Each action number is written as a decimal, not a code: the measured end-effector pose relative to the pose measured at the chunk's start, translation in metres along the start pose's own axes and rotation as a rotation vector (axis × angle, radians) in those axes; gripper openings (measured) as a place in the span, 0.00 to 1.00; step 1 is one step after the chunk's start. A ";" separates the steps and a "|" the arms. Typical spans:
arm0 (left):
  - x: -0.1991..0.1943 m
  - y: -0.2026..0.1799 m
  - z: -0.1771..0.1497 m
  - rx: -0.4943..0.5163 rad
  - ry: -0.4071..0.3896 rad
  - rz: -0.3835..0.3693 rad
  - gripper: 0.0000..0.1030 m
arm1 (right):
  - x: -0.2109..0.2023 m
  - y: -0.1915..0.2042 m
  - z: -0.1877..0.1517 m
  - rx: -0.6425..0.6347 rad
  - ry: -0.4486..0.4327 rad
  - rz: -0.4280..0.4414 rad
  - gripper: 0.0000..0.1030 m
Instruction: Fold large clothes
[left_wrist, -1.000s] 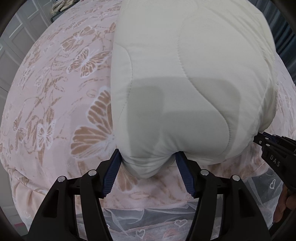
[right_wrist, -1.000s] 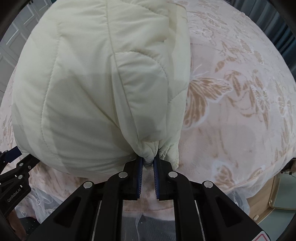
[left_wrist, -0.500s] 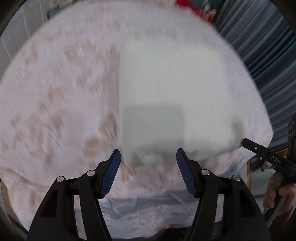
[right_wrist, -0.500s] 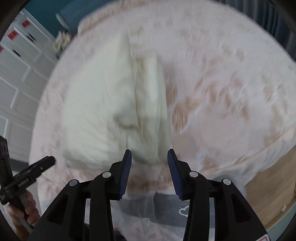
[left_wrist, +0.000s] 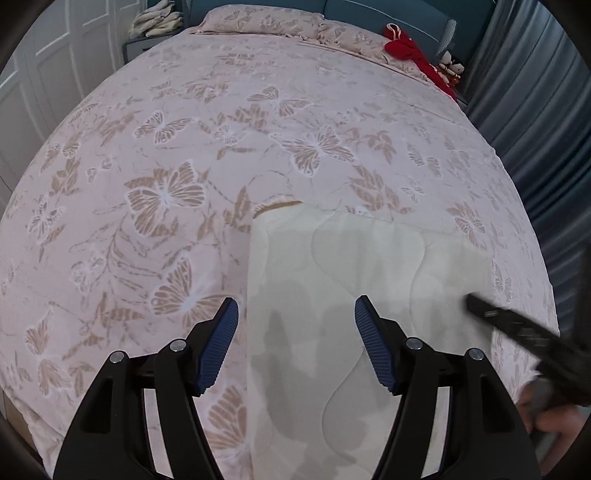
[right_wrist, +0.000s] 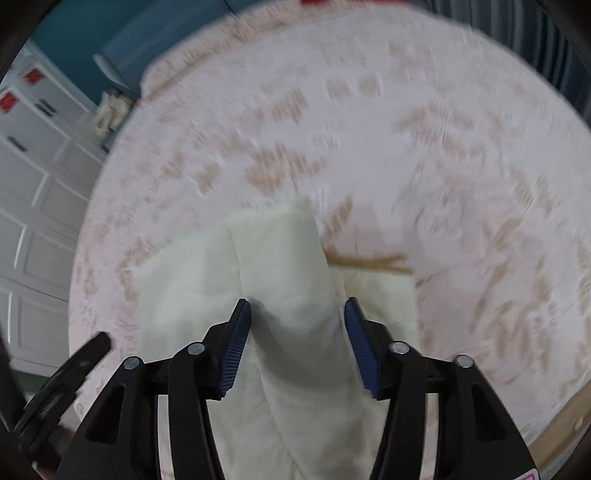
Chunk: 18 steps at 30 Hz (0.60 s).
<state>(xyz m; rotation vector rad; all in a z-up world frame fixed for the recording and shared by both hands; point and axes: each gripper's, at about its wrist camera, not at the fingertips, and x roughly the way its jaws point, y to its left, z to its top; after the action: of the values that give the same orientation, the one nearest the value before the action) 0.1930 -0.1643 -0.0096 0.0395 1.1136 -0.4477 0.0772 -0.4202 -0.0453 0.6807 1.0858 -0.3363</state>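
Observation:
A cream quilted jacket (left_wrist: 343, 325) lies folded on the pink butterfly bedspread (left_wrist: 192, 155) near the bed's front edge. It also shows in the blurred right wrist view (right_wrist: 280, 295), with a raised fold in its middle. My left gripper (left_wrist: 295, 339) is open and empty above the jacket's left part. My right gripper (right_wrist: 295, 343) is open, its jaws on either side of the raised fold without closing on it. The right gripper's finger (left_wrist: 517, 328) shows at the right of the left wrist view.
Pillows (left_wrist: 258, 18) lie at the head of the bed, with a red garment (left_wrist: 410, 48) at the far right corner. White cupboard doors (right_wrist: 33, 192) stand to the left and grey curtains (left_wrist: 535, 110) to the right. The bed's wooden frame (right_wrist: 565, 424) shows at lower right.
The right gripper let go of the jacket's edge and opened. Both grippers pulled back and up, and the jacket now lies flat on the bed.

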 end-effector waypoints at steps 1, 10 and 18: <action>0.000 0.000 0.000 0.002 0.000 0.003 0.61 | 0.003 0.001 -0.003 0.008 0.018 0.029 0.11; 0.028 -0.021 -0.013 0.074 0.052 0.044 0.61 | -0.023 -0.019 -0.022 -0.083 -0.089 -0.186 0.06; 0.059 -0.033 -0.028 0.097 0.079 0.082 0.63 | 0.032 -0.029 -0.036 -0.113 -0.053 -0.275 0.07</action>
<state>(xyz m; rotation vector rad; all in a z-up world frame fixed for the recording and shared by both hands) 0.1782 -0.2064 -0.0673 0.1885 1.1631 -0.4293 0.0500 -0.4164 -0.0939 0.4196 1.1407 -0.5221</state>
